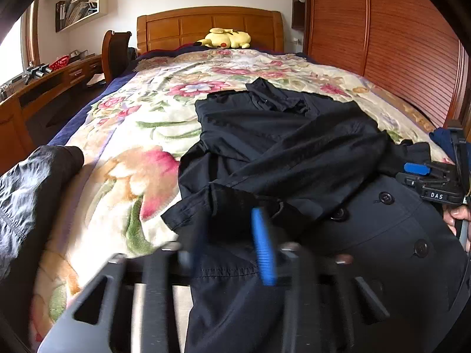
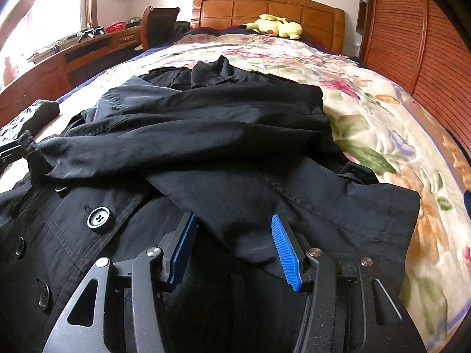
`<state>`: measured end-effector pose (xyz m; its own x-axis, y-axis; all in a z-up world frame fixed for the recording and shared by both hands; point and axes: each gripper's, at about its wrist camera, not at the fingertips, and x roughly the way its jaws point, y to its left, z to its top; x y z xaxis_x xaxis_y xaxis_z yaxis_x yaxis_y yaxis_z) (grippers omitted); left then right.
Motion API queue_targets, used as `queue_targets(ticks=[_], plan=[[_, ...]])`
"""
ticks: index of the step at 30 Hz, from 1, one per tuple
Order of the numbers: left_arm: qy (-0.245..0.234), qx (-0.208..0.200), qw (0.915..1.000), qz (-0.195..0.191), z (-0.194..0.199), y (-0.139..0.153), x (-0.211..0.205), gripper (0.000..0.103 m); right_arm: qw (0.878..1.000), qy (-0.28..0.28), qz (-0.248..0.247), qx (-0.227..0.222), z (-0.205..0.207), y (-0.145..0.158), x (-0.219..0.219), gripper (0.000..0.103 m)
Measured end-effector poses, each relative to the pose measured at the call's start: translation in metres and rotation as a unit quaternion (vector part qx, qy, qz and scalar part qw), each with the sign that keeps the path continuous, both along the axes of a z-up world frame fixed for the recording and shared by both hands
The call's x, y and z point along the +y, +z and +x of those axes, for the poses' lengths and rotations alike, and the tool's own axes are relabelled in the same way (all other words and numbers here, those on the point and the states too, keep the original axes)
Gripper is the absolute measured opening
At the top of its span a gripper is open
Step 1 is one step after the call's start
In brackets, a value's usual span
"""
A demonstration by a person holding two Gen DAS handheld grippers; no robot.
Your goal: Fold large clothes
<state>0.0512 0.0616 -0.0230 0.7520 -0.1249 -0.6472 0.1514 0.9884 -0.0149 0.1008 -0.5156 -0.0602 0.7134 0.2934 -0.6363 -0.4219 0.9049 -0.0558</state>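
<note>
A large black coat (image 1: 294, 147) with round buttons lies crumpled on the flowered bedspread (image 1: 141, 123). In the left wrist view my left gripper (image 1: 226, 250) is blurred, its blue pads (image 1: 263, 244) drawn in on the coat's stitched hem at its near left edge. My right gripper (image 1: 426, 176) shows at the far right, resting on the coat, with a hand behind it. In the right wrist view the right gripper (image 2: 232, 241) stands open with a fold of the coat (image 2: 235, 135) sagging between its blue pads (image 2: 287, 253), whose faces are bare.
A second dark garment (image 1: 29, 194) lies at the bed's left edge. A yellow plush toy (image 1: 225, 38) sits by the wooden headboard (image 1: 209, 23). A desk and chair (image 1: 114, 50) stand left of the bed, a slatted wooden wardrobe (image 1: 397, 35) right.
</note>
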Motion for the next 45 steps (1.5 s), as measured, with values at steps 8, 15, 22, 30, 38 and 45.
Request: queue_targets(ticks=[8,15,22,30,38,45], plan=[[-0.003,-0.067,0.9977,-0.002,-0.035,0.032,0.009,0.004,1.000,-0.001,0.001,0.000,0.000,0.000,0.000,0.055],[0.002,-0.056,0.9983,-0.016,-0.058,0.024,0.029,0.004,1.000,0.007,-0.008,-0.001,-0.002,0.009,0.003,0.055],[0.022,-0.047,0.9983,-0.024,-0.052,0.022,0.047,0.007,0.998,0.068,0.002,-0.019,-0.014,0.043,0.057,0.055],[0.020,-0.050,0.9981,-0.031,-0.059,0.021,0.062,0.060,0.986,0.168,0.018,-0.005,-0.013,0.051,0.177,0.054],[0.040,-0.055,0.9974,-0.020,-0.081,0.019,0.088,0.070,0.967,0.243,0.014,0.079,-0.018,0.017,0.248,0.047],[0.048,-0.046,0.9978,0.001,-0.094,0.011,0.092,0.071,0.965,0.250,0.011,0.074,-0.042,0.017,0.225,0.047]])
